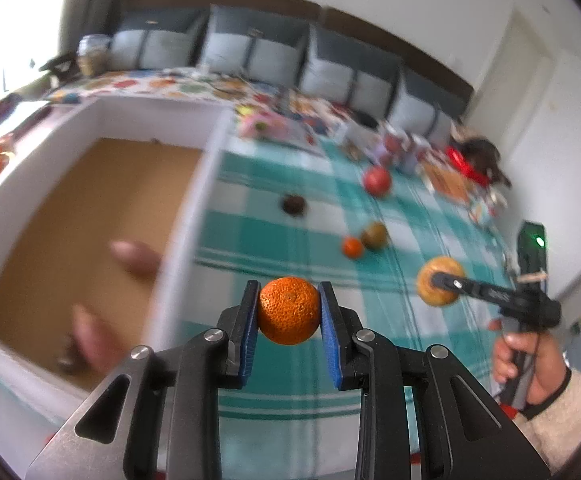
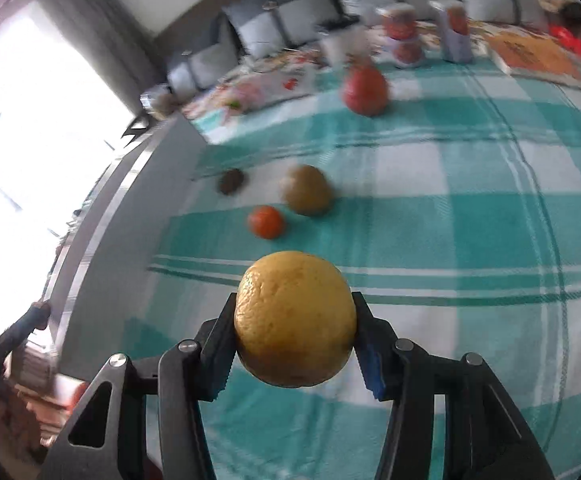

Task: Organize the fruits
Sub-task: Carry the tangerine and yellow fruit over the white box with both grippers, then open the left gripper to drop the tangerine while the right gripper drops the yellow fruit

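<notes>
My left gripper (image 1: 289, 312) is shut on a small orange tangerine (image 1: 289, 309), held above the checked cloth just right of a white box (image 1: 194, 200) with a brown floor. My right gripper (image 2: 294, 328) is shut on a large yellow orange (image 2: 294, 320); it also shows in the left wrist view (image 1: 438, 286). On the cloth lie a small tangerine (image 2: 265, 221), a brown kiwi (image 2: 306, 189), a dark small fruit (image 2: 232, 181) and a red apple (image 2: 364, 88).
Pinkish blurred sweet potatoes (image 1: 134, 256) lie inside the box. Drink cartons (image 2: 404, 34) and books (image 2: 530, 56) stand at the cloth's far edge. Grey cushions (image 1: 250, 48) line the wall behind. A teal checked cloth (image 2: 450, 200) covers the surface.
</notes>
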`<state>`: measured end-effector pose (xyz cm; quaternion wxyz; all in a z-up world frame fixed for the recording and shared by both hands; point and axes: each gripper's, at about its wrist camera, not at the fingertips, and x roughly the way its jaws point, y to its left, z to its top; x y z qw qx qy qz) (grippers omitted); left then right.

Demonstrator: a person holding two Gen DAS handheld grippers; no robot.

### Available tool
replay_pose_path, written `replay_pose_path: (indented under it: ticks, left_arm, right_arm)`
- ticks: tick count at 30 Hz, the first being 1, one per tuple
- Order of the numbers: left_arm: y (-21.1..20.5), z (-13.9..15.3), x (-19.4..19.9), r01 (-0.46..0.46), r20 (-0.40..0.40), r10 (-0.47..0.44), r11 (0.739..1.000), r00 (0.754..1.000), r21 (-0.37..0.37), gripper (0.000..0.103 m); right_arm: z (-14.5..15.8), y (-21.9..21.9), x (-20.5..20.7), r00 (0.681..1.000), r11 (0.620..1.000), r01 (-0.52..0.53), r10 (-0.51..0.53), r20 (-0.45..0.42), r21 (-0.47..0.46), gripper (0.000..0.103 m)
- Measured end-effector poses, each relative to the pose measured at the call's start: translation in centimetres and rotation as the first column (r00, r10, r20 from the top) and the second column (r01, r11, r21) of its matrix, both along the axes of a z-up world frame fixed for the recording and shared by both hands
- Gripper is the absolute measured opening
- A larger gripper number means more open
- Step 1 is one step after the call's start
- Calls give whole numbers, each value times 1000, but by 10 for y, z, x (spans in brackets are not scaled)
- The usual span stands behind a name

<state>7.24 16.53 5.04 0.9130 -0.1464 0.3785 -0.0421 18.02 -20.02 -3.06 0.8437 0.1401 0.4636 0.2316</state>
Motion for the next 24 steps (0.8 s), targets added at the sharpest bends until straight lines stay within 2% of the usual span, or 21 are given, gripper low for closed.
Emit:
replay_pose_path:
  ticks: [2,6,9,12,15,17,21,22,23,24]
  left_arm:
    - [35,10,2,-62,6,62,998,998,-26,28]
    - [105,6,13,-203,-23,203,979,979,-11,28]
    - [149,-16,28,-289,-107,288,957,952,6,28]
    - [172,-44,47,-314,-202,317,948,927,45,28]
    - [178,-70,62,-308,-291,319,948,902,83,28]
    - [180,-83,72,-307,-339,324,946,883,102,29]
    - [181,-90,70,-324,-361,348,938,865,125,31]
    - [183,-88,70,-329,-351,354,935,867,130,35]
    - [182,-85,68,-334,-331,359,933,873,132,48]
    - [183,-81,65,-339,-314,366,931,876,138,56]
  right_arm:
    - [25,24,0,998,997,-64,64,20,33,52]
    - [71,89,2,976,977,-204,198,89,64,52]
    - [100,161,3,936,940,-336,325,137,59,52]
    - [113,243,4,877,893,-448,446,179,-28,52]
    - [101,320,13,829,844,-515,534,165,-147,52]
    - [81,366,23,812,809,-528,570,124,-260,52]
    - [47,403,35,815,770,-510,575,69,-384,52]
    - [41,408,37,820,768,-501,568,64,-400,52]
    - [40,406,38,824,771,-493,562,66,-404,52]
    - [40,404,37,829,778,-482,554,76,-403,52]
